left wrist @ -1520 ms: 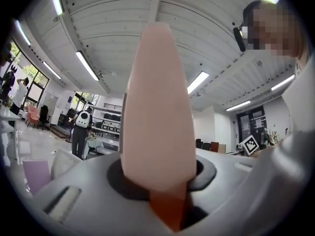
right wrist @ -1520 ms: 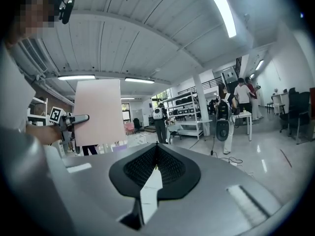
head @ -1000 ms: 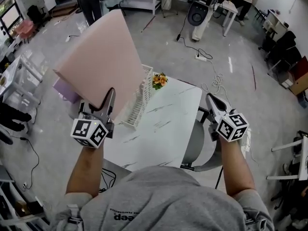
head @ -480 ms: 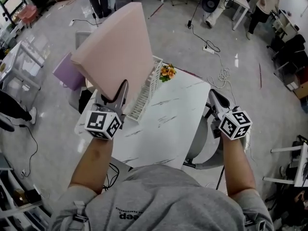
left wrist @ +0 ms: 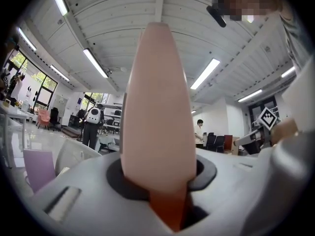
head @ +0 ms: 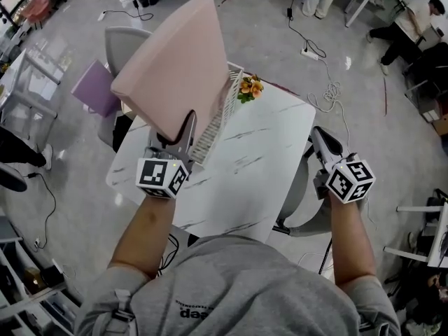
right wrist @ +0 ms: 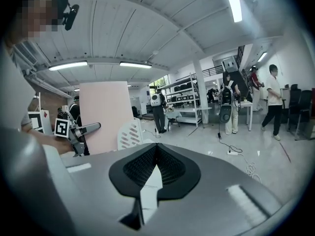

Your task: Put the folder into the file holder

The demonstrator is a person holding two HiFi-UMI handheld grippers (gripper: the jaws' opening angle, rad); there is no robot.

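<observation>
Folder: the pink folder is up in the air, tilted away from the person. It hangs above the left part of the bench, just beside the file holder and not in it.
Left gripper: the left gripper has its jaws partly closed, pressing on the folder's lower edge from both sides.
File holder: a white slatted rack standing on the bench, to the right of the folder's lower edge.
Right gripper: the right gripper is off the bench's right edge, jaws together with nothing between them.
Beyond: orange flowers sit at the bench's far end.
Change: a second ago the folder was further left of the bench. It and the left gripper have since shifted right, closer to the file holder, while the right gripper has kept its place and stayed closed.
</observation>
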